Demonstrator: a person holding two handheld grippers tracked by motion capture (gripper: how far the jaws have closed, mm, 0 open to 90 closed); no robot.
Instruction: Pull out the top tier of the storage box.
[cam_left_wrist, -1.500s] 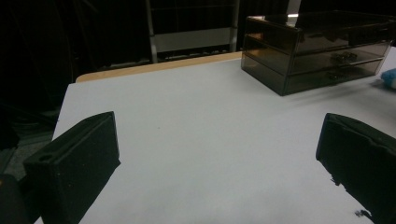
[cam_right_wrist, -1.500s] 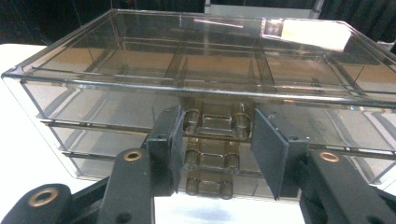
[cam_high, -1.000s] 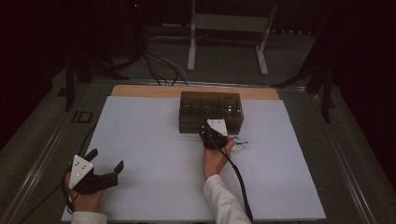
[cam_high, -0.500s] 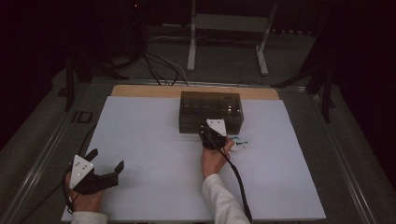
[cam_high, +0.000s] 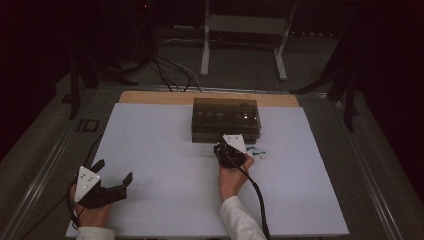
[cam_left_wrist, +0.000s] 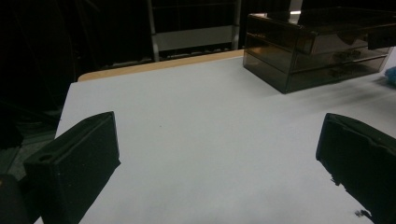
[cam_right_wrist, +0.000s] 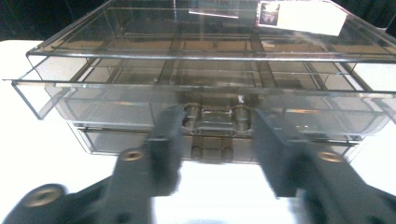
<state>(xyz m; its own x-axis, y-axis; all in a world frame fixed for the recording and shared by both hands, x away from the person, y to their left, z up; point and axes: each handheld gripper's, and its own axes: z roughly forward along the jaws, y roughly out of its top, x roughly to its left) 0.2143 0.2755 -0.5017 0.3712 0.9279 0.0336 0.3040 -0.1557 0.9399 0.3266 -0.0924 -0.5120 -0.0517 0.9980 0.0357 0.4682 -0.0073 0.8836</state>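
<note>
A smoky see-through drawer box stands at the back middle of the white table. In the right gripper view its upper drawer juts out a little. The drawer's handle lies between the jaws of my right gripper, with a gap on each side. Those jaws have just been opening, so they stand open around the handle. From above, my right gripper sits at the box's front. My left gripper rests at the near left, open wide and holding nothing.
A small blue-green thing lies on the table just right of my right gripper. A wooden strip edges the table's far side. Beyond it are a stand's legs and cables on the dark floor.
My right gripper has drawn back slightly from the box towards the person. The left hand has kept still.
</note>
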